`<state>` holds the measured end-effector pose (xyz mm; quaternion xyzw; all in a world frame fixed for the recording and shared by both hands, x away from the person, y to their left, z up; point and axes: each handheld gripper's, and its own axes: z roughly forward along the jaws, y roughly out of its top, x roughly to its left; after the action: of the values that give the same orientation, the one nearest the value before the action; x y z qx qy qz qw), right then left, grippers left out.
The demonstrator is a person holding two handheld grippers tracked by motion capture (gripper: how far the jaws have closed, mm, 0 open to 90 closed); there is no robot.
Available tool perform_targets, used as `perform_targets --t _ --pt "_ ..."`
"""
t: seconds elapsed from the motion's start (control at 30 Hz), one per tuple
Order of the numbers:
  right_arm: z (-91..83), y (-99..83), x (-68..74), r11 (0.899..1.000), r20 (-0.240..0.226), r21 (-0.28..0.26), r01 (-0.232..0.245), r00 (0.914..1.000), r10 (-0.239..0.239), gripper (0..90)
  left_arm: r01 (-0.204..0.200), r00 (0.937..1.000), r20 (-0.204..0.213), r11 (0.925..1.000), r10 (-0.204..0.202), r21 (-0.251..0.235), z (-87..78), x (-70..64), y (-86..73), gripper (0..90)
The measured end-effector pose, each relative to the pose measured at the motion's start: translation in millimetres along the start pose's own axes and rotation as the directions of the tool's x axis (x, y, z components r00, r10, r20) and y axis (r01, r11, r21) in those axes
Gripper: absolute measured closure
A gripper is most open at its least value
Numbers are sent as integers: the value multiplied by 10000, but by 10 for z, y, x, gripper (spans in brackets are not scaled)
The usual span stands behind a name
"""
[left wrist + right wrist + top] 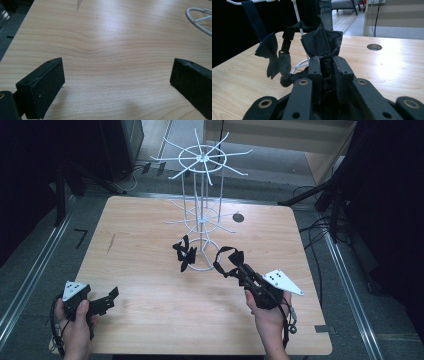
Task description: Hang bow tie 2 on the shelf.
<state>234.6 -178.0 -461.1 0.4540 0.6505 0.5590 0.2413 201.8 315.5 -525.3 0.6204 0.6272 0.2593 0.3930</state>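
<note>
A person stands at the near edge of a pale wooden worktop [150, 270], a gripper in each hand. The right gripper [239, 268] reaches in from the near right corner toward the middle of the worktop, its jaws closed tight on a black bow tie [231, 257] whose strap loops up and away from them. The right gripper view looks straight along the jaws and shows the bow tie [322, 43] bunched into a crumpled fan where the jaws pinch it.

A second black bow tie [184, 252] sits just left of it, near the round base of a white wire display rack [202, 210] that stands toward the far middle of the worktop, with two tiers of spokes. From the right gripper view this second bow tie [270, 53] hangs by its strap [254, 17] from a white spoke, something the high view leaves hard to tell.

The left gripper [107, 301] rests low at the near left corner, well apart from everything. The left gripper view shows its jaws spread wide, with bare wood between them and a curve of the rack's base [198, 18] at the far right.

A small round hole [238, 217] sits in the worktop just right of the rack.
</note>
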Motion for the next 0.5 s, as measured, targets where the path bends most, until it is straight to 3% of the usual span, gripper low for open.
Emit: perform_targets --t 0.5 --pt "-100 96 92 9993 -172 -370 28 9998 -34 783 62 10000 42 10000 -62 -9 -2 7 0 0"
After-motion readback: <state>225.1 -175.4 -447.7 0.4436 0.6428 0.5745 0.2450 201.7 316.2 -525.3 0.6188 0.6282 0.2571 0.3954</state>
